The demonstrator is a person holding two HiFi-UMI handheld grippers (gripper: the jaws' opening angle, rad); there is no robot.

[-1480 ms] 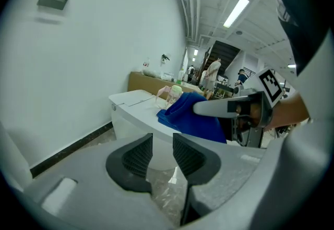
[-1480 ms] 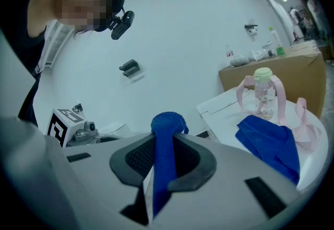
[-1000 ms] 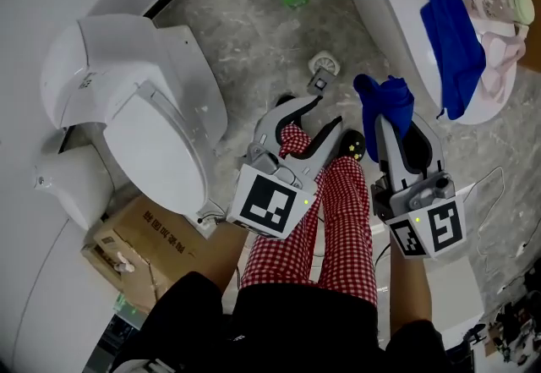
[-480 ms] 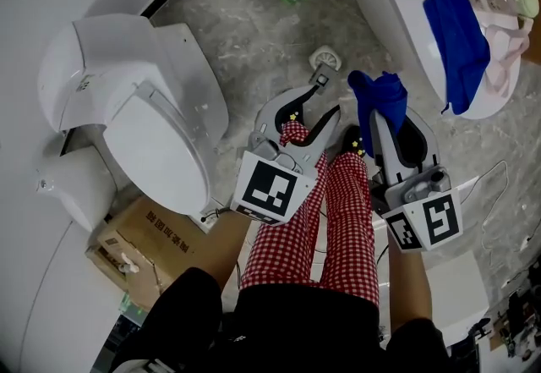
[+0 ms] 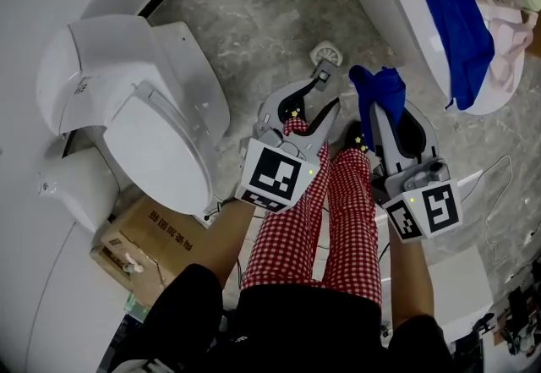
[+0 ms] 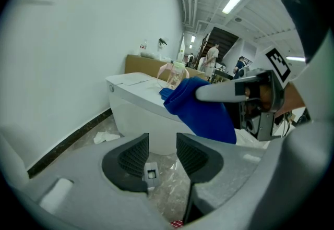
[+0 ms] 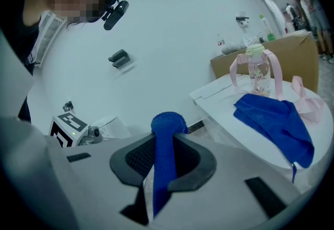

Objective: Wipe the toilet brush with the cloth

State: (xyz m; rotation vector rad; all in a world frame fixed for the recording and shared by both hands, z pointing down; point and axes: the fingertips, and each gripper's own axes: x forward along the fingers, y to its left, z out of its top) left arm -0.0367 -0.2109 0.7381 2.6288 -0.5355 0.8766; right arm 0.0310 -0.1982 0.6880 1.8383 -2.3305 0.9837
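My left gripper (image 6: 163,152) has just been opening, jaws spread, empty; my right gripper (image 7: 166,158) pinches the blue cloth (image 7: 168,122).

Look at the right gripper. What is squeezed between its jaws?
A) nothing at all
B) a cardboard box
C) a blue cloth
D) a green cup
C: in the right gripper view, the right gripper has its jaws closed on a blue cloth that pokes up between them.
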